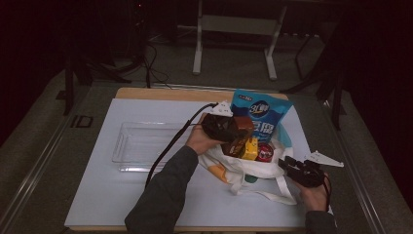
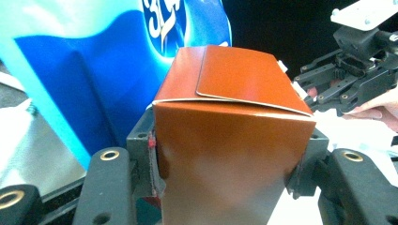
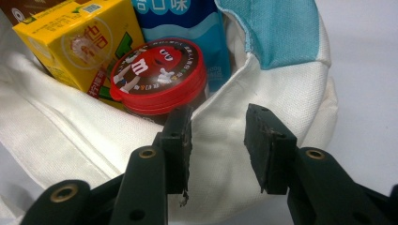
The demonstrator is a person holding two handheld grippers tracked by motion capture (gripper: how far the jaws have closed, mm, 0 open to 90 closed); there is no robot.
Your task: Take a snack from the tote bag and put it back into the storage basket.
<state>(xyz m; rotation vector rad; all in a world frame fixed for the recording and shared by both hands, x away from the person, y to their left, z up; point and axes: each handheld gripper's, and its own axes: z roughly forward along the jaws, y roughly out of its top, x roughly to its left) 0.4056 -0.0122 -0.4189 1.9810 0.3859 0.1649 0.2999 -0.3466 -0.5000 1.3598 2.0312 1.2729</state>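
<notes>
Box: brown box (image 2: pixel 230 136) clamped in left gripper (image 1: pixel 225 127) fingers (image 2: pixel 141 154), upright above bag (image 1: pixel 243 168)
Tray (image 1: pixel 141 144): left of bag
Right gripper (image 3: pixel 218 140): released, straddling bag rim

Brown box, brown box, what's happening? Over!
Left gripper shut on brown box, lifted over the tote bag. Right gripper open, fingers at the bag's rim. Blue pouch close behind the box.
</notes>
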